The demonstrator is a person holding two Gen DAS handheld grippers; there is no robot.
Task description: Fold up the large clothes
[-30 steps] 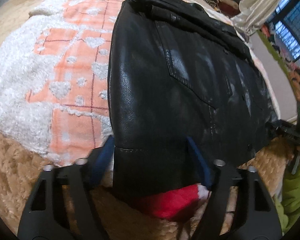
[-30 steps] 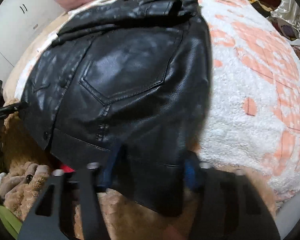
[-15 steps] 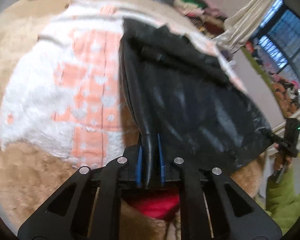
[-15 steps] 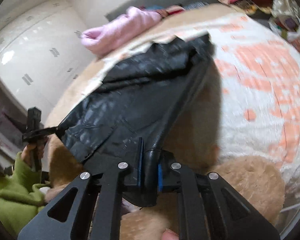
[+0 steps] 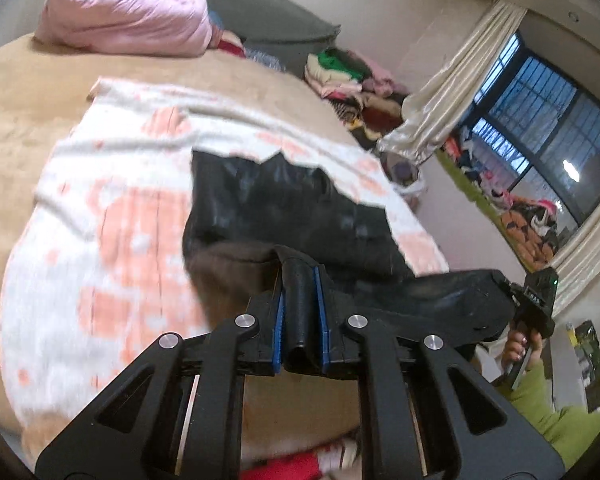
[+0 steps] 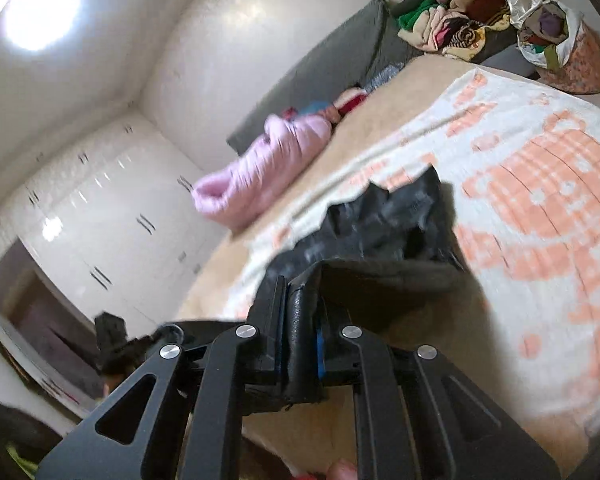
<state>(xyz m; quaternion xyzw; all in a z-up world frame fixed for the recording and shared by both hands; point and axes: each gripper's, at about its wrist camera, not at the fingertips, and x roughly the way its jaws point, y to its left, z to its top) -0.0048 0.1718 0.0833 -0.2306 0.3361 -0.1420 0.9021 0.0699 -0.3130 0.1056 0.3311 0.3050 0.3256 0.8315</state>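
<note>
In the left wrist view, the left gripper (image 5: 299, 312) has its jaws pinched on the near edge of the black jacket (image 5: 284, 208), which stretches away across the blanket (image 5: 100, 208). In the right wrist view, the right gripper (image 6: 300, 340) pinches that same lifted edge; the far end lies ahead on the bed.

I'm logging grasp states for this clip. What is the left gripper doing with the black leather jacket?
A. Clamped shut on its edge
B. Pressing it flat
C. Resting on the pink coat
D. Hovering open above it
A: the left gripper pinches a fold of the black leather jacket between its blue pads.
</note>
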